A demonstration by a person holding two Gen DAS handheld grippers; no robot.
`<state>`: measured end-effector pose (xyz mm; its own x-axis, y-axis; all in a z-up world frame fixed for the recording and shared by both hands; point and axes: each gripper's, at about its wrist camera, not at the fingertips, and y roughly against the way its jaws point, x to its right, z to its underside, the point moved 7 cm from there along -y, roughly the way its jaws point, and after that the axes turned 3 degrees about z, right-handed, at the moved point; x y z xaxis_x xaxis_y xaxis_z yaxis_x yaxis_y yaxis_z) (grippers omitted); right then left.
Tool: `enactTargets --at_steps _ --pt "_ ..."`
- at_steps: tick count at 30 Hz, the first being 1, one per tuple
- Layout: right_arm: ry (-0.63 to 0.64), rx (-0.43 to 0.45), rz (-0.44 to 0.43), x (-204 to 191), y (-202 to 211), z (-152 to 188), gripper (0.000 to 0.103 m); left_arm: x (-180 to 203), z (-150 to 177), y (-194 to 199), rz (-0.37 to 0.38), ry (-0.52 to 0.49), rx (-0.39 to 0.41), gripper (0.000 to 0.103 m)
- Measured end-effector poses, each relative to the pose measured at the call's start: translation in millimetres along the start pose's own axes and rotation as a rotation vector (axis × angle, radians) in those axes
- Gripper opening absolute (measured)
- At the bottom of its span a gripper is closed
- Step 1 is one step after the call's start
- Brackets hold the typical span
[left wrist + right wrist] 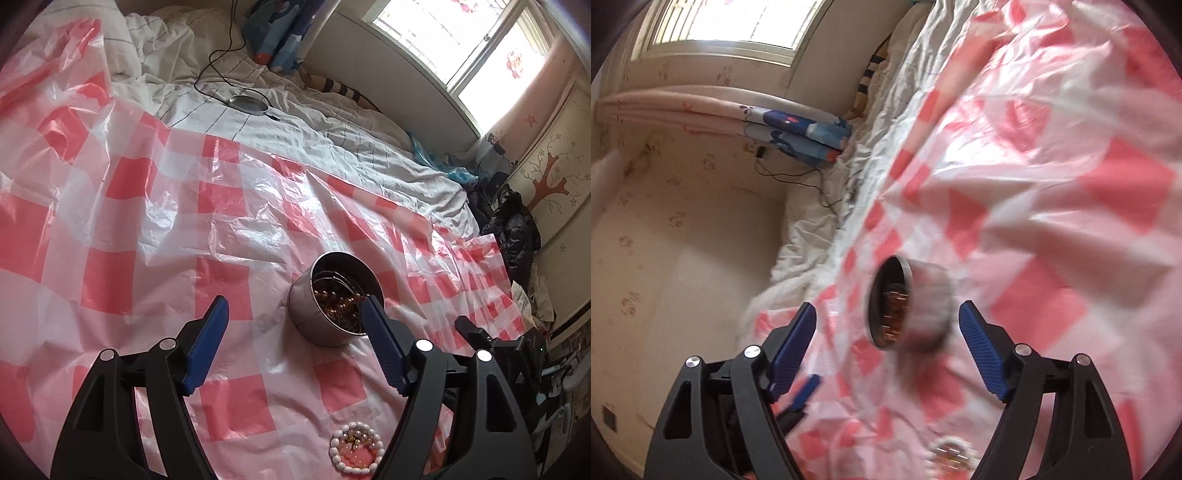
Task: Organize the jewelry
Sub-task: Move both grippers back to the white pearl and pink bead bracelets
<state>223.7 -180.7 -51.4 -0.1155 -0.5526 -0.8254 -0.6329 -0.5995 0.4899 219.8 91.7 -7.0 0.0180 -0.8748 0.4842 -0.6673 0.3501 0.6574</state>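
We work on a bed, over a pink-and-white checked plastic sheet spread across the white quilt, which we take to be there so that beads and small pieces do not get lost in the bedding. The round metal tin stands upright on the sheet, open at the top and holding brown beads and thin rings, so it looks like the place where the jewelry is gathered. Our left gripper is spread wide and grips nothing; its right-hand finger overlaps the tin's rim in the left wrist view, but we cannot tell whether it touches. Our right gripper is also spread, with nothing pinched; the tin shows blurred between its fingers without either pad pressing on it. A white bead bracelet lies in a ring on the sheet nearer to us, around a small pink heap with some gold-coloured bits, apart from the tin; it seems not yet stowed. For moving we have plenty of flat sheet on the left and beyond the tin. The sheet's right edge drops off toward dark clothing and clutter, and far back a cable and a round disc rest on the quilt, well clear of us. The wrinkled plastic may slide under a push, we judge.
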Motion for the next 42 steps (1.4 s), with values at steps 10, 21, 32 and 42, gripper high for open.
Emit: enactTargets --at_steps 10,21,32,42 --pt "0.067 0.025 0.218 66.1 59.5 9.7 0.077 36.9 57.0 31.5 -0.069 -0.178 -0.01 0.081" --pt "0.084 0.015 0.235 65.2 58.7 12.4 0.083 40.5 83.0 27.3 -0.155 -0.229 -0.03 0.085" --pt "0.063 0.037 0.223 67.4 68.2 10.3 0.084 52.3 105.0 10.0 -0.152 -0.219 -0.083 0.085" --pt "0.068 0.045 0.229 66.1 70.8 9.1 0.085 48.0 113.5 7.1 -0.179 -0.218 -0.107 0.086"
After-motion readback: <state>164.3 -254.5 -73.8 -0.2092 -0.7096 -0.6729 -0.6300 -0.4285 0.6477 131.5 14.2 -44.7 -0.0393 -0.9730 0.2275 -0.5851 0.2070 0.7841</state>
